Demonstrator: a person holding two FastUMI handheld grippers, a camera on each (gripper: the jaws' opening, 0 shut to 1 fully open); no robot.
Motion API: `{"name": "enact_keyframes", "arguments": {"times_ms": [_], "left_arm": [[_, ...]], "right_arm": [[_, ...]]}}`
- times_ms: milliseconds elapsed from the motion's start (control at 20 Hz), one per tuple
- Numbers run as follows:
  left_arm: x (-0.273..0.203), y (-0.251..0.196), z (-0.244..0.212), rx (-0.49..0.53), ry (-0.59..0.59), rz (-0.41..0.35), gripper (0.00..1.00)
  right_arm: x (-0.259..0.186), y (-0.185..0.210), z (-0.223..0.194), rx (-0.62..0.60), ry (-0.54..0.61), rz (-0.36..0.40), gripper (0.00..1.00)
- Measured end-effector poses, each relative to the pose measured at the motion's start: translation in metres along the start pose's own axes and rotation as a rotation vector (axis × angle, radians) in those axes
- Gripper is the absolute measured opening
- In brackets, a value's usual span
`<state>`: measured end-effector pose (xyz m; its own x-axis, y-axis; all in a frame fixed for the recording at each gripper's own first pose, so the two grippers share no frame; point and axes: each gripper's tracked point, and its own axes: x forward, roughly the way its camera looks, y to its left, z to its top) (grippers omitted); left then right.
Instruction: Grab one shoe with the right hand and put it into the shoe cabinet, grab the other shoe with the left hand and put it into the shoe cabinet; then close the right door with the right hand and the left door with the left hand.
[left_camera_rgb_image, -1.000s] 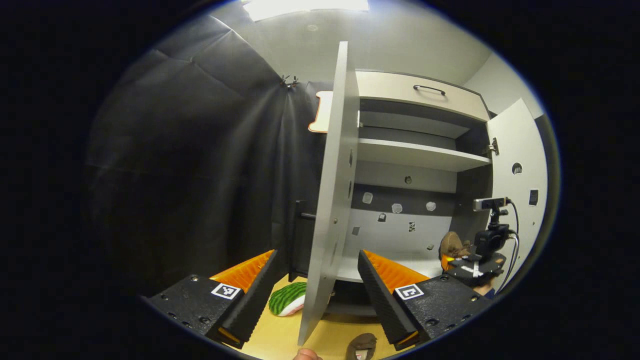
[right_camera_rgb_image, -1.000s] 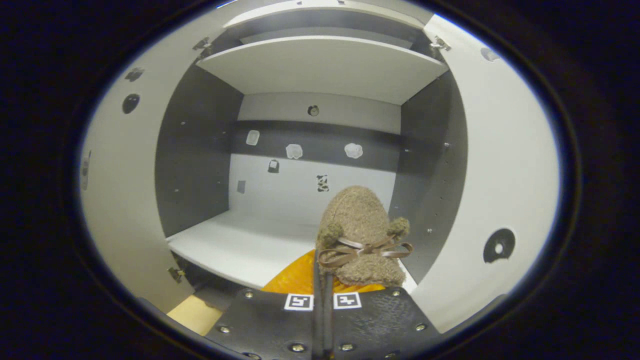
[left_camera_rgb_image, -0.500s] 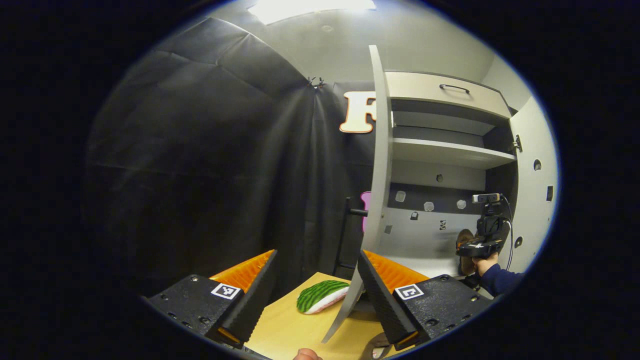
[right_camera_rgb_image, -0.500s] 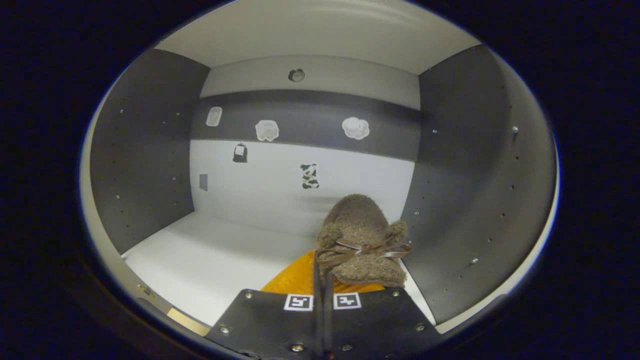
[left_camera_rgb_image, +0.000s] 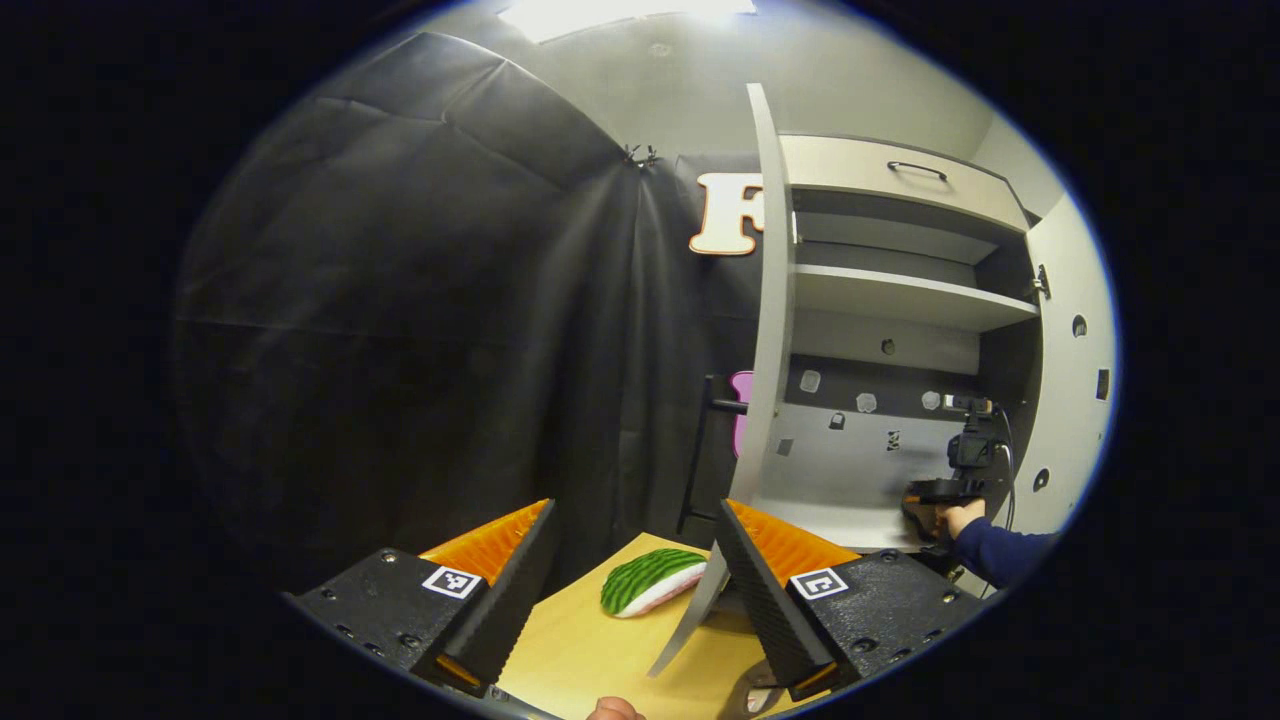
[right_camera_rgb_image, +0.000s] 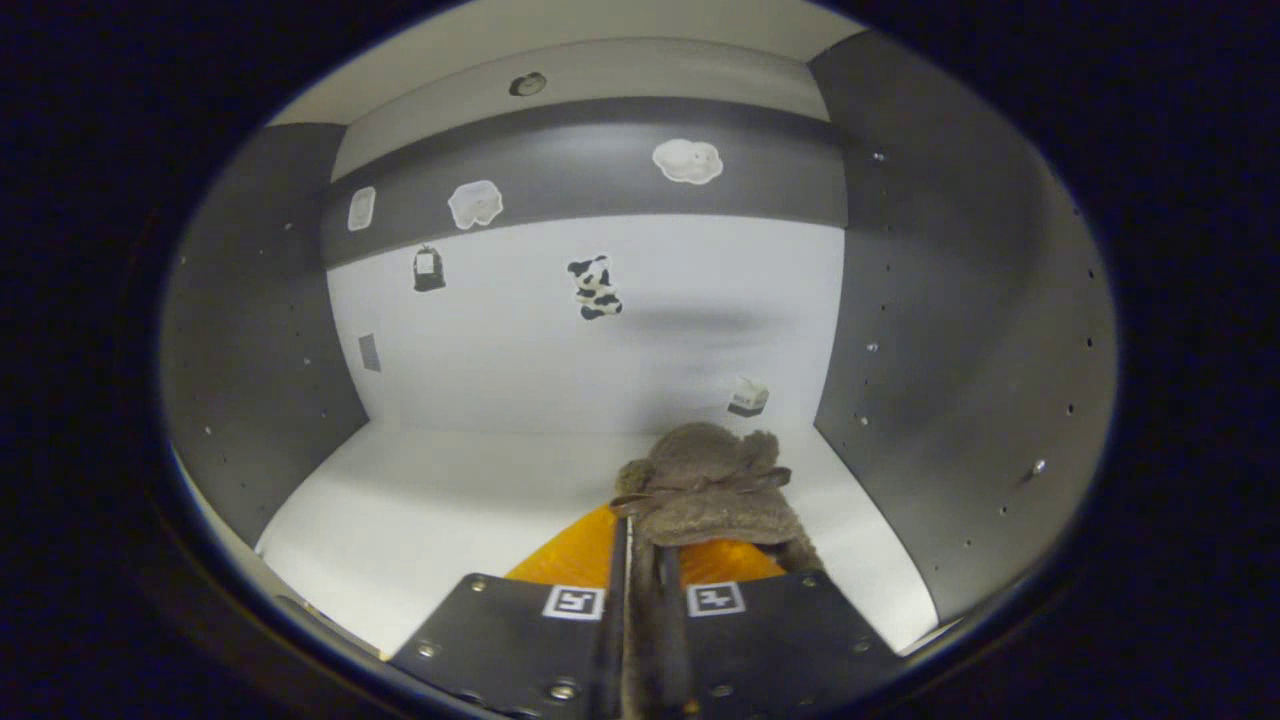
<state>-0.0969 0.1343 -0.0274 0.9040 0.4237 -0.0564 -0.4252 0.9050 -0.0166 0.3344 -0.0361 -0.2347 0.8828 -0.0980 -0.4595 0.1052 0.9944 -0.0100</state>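
My right gripper (right_camera_rgb_image: 640, 600), pinched on the shoe (right_camera_rgb_image: 712, 488), has it pointing toe-first over the shelf (right_camera_rgb_image: 450, 500); my left gripper (left_camera_rgb_image: 632, 560) hangs wide open, empty.

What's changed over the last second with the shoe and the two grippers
The right gripper carried the brown shoe from the doorway deep into the cabinet's lower compartment, lowering it toward the floor there. It stays shut on the shoe. The left gripper swung slightly aside and remains open and empty; the left door is still open.
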Motion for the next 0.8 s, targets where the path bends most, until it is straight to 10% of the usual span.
{"name": "enact_keyframes", "arguments": {"times_ms": [200,800], "left_arm": [[-0.004,-0.012,-0.001,0.007,0.012,-0.074,0.96],[-0.019,-0.097,-0.068,0.047,0.192,-0.412,0.97]], "right_arm": [[-0.024,0.008,0.001,0.025,0.023,0.043,0.68],[-0.236,0.006,0.079,0.000,-0.252,0.136,0.69]]}}
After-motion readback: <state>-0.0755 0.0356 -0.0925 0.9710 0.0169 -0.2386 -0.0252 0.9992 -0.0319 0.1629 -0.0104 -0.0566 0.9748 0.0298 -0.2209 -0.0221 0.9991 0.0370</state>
